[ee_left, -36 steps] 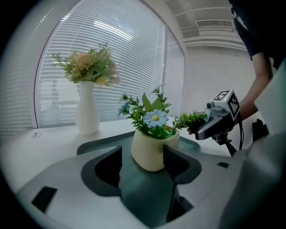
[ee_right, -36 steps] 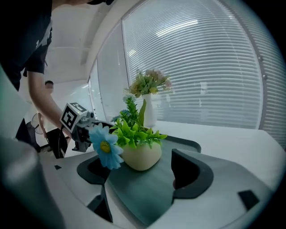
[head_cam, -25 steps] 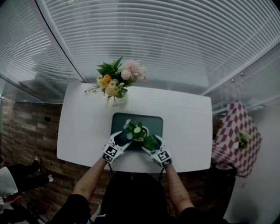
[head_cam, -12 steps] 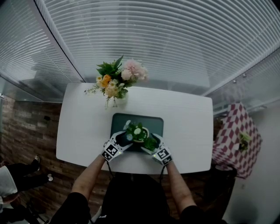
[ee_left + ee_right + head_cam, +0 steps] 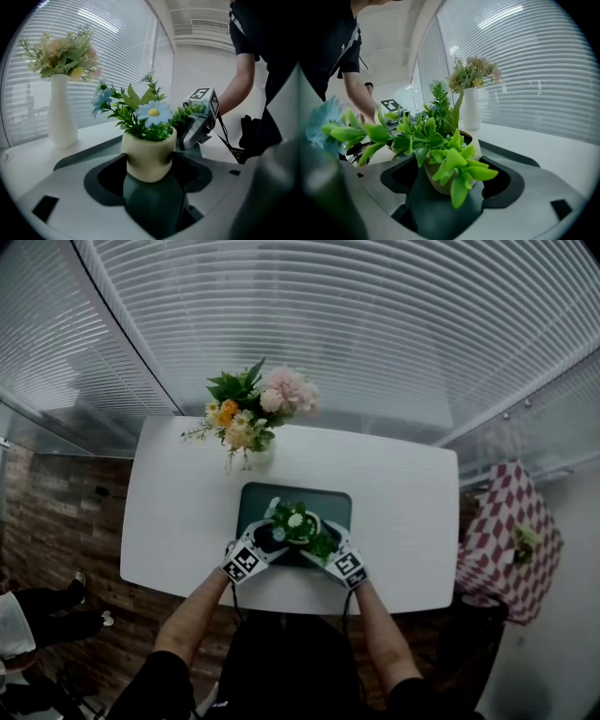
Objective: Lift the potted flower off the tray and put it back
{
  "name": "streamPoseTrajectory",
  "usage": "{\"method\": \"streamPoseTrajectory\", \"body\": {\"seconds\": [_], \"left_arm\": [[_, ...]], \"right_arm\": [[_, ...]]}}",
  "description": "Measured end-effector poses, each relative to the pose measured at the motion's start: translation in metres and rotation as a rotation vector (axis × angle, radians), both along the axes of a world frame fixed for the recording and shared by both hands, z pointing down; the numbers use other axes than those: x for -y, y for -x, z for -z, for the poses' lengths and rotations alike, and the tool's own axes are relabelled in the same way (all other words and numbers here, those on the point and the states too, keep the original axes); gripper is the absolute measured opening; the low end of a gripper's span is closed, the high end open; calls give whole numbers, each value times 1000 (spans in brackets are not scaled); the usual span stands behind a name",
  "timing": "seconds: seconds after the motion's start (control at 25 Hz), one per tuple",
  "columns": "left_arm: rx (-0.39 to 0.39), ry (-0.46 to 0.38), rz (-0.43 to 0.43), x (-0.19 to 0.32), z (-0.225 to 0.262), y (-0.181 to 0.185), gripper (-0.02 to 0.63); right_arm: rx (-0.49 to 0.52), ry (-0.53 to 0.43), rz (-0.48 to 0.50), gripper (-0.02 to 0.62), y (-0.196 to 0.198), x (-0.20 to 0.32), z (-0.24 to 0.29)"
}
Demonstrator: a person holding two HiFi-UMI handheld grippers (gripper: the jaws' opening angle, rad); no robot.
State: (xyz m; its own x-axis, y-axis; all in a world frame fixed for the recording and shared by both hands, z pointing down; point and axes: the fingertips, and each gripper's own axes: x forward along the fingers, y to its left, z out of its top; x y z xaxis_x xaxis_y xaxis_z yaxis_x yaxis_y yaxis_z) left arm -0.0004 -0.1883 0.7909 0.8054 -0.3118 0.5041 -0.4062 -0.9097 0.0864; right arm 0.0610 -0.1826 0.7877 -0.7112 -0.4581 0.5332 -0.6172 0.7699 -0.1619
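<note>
White rounded table [image 5: 403, 521] before wide slatted blinds [image 5: 328, 324], bright with daylight. Brick-patterned surface [image 5: 56, 521] at left, red-and-white checked cloth [image 5: 506, 531] at right. White vase of flowers [image 5: 253, 427] near the far edge.

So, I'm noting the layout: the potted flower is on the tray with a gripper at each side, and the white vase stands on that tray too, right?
No: the white vase stands on the table beyond the tray, not on it, as the head view shows. The potted flower is on the tray, with the left gripper and right gripper at its sides.
</note>
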Motion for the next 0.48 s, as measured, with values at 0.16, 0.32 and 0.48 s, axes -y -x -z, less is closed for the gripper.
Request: {"method": "streamPoseTrajectory", "body": {"seconds": [0.16, 0.32, 0.48], "left_arm": [[8, 0, 15, 2, -1, -1, 282], [11, 3, 36, 4, -1, -1, 282], [15, 4, 39, 4, -2, -1, 282]], "right_arm": [[2, -3, -41, 377, 1, 7, -1], [-4, -9, -74, 377, 2, 10, -2], [-9, -15, -76, 377, 2, 10, -3]]}}
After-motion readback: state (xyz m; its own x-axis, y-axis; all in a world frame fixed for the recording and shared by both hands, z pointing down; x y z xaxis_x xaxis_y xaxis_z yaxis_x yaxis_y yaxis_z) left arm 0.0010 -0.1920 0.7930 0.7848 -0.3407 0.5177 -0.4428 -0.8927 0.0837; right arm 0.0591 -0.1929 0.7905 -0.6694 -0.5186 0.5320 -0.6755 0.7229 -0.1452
